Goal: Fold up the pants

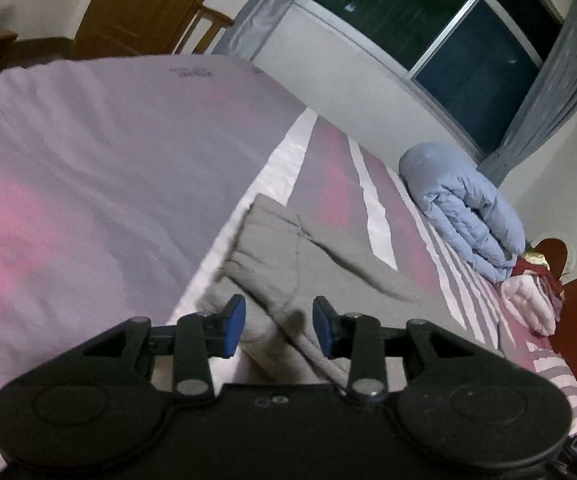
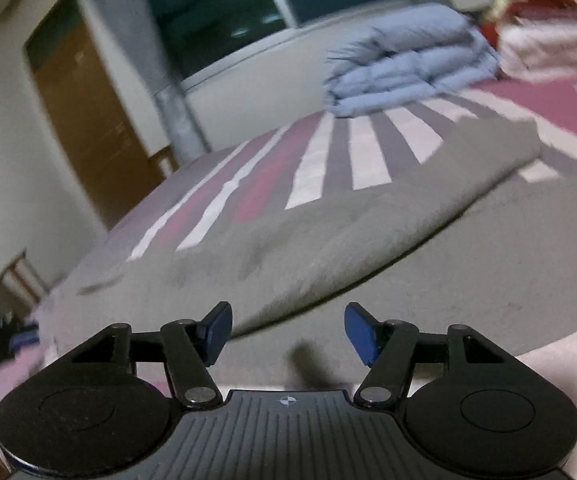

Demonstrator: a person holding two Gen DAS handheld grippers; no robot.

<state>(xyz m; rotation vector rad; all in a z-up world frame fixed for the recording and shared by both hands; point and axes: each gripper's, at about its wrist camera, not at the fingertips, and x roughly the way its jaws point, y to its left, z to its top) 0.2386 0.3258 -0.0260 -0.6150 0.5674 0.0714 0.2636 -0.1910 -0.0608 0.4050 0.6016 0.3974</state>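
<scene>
Both claws are seen spread, nothing pinched: left gripper (image 1: 279,326) over a fold of the grey pants (image 1: 288,272), right gripper (image 2: 288,334) just above them. Pants are laid on the striped bed (image 1: 328,168), near its edge; a blue quilt (image 1: 464,216) is stacked beyond.

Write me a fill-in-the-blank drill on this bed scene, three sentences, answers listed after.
1. The pants lying on the striped bedsheet are ____ in colour.
2. The folded puffy quilt near the window is light ____.
3. The blue pads of the right tool stand apart with ____ between them.

Missing words: grey; blue; nothing
</scene>
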